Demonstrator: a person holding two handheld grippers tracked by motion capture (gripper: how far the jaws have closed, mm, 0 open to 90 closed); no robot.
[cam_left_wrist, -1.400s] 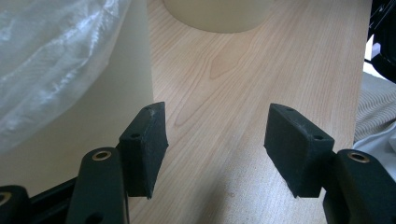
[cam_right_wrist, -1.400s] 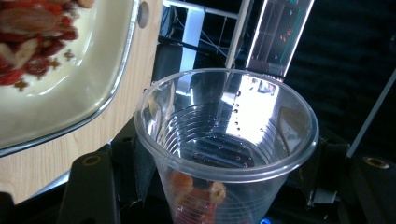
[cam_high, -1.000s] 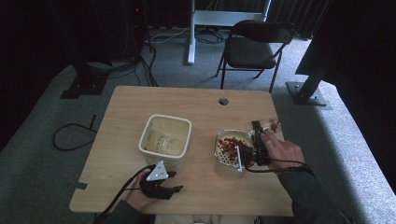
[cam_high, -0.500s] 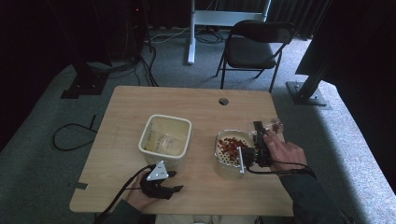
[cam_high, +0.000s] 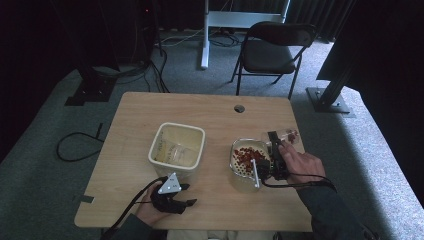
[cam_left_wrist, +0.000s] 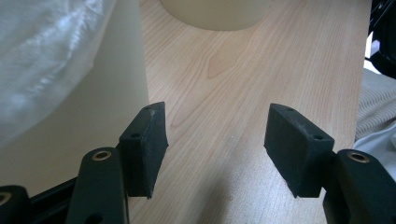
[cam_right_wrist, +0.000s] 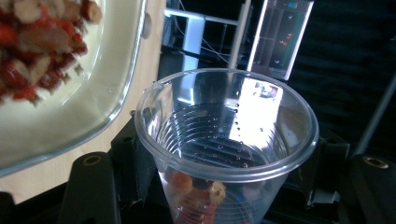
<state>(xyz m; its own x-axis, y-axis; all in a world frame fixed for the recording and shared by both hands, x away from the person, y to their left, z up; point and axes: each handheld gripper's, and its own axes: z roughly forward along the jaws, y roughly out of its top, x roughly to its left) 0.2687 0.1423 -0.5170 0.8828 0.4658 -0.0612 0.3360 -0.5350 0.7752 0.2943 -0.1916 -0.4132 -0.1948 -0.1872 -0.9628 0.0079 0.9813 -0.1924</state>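
At table's right side, clear plastic cup (cam_right_wrist: 226, 149) tipped beside bowl of red pieces (cam_high: 245, 159), few pieces left inside, seemingly. Right gripper (cam_high: 274, 152) jaws clamp cup's sides. Left gripper (cam_left_wrist: 215, 144) rests near square cream container (cam_high: 177, 149), jaws spread, nothing between.

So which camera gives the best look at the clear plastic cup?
The right gripper view: the clear plastic cup sits close up between the jaws, a few red pieces at its bottom. The high view shows it small and tilted beside the bowl.
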